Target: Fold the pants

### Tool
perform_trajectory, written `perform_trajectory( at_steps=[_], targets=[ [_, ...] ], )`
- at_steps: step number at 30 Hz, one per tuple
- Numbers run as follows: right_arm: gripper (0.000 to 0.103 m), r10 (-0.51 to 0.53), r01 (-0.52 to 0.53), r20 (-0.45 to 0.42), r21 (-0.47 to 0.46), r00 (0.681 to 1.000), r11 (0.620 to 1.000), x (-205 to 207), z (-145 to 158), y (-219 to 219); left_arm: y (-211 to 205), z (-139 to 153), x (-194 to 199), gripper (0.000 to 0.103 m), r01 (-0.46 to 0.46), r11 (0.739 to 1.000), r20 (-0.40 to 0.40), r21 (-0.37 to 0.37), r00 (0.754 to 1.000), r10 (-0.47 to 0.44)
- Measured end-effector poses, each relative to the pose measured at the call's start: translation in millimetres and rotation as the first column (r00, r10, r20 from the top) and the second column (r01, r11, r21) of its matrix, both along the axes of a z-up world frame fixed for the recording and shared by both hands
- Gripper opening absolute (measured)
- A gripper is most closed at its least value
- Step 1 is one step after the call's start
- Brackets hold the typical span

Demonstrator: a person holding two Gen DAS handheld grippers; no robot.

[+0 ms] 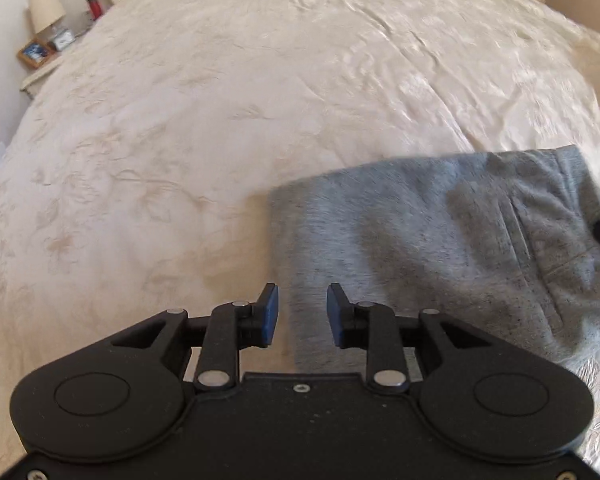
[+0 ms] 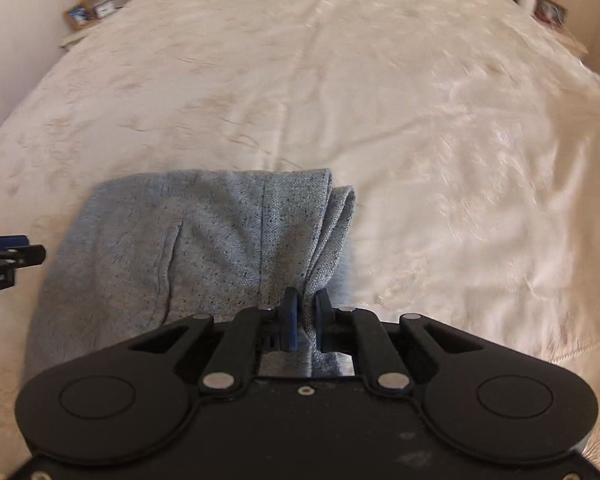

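Grey sweatpants (image 1: 440, 240) lie folded on a cream bedspread (image 1: 220, 100), filling the lower right of the left wrist view. My left gripper (image 1: 302, 314) hovers over the folded pile's left edge, open, with nothing pinched between its blue pads. In the right wrist view the same grey pants (image 2: 180, 240) spread left and centre. My right gripper (image 2: 307, 322) is shut on a bunched fold at the pants' right edge, the cloth rising in a ridge from its pads. The left gripper's tip (image 2: 8, 252) pokes in at the left border.
The cream embroidered bedspread (image 2: 420, 120) stretches wide beyond the pants. A bedside table (image 1: 40, 72) with a lamp (image 1: 46, 8) and a framed picture (image 1: 36, 53) stands at the far left. More small items (image 2: 540, 4) sit at the far right corner.
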State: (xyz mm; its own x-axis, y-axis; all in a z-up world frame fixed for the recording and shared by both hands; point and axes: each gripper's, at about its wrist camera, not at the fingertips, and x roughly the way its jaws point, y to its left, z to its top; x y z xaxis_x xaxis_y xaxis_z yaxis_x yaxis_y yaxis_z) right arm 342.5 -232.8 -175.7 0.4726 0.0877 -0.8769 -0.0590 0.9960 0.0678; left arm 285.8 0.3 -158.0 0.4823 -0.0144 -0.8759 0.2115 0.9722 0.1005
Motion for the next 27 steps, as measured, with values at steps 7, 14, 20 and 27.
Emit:
perform_trajectory(
  at_steps=[7, 14, 20, 27],
  targets=[
    [0.021, -0.206, 0.207, -0.045, 0.017, 0.978, 0.978, 15.4, -15.2, -37.7, -5.3, -2.1, 4.3, 0.039, -0.013, 0.997, -0.04, 0.074, 0.999, 0.015],
    [0.024, -0.093, 0.087, 0.067, 0.087, 0.993, 0.992, 32.5, 7.7, -13.9, -28.2, -1.1, 40.8, 0.041, 0.056, 0.998, 0.019, 0.033, 0.998, -0.056],
    [0.021, -0.127, 0.129, -0.052, 0.039, 0.991, 0.991, 76.4, -49.9, 0.5, -25.1, -52.4, 76.1, 0.043, 0.016, 0.997, -0.097, 0.074, 0.995, -0.009],
    [0.03, -0.039, 0.04, 0.021, -0.029, 0.999, 0.999, 65.3, -28.9, 5.5, -14.0, -23.9, 54.2, 0.044, 0.07, 0.995, -0.064, 0.074, 0.996, -0.066]
  ],
)
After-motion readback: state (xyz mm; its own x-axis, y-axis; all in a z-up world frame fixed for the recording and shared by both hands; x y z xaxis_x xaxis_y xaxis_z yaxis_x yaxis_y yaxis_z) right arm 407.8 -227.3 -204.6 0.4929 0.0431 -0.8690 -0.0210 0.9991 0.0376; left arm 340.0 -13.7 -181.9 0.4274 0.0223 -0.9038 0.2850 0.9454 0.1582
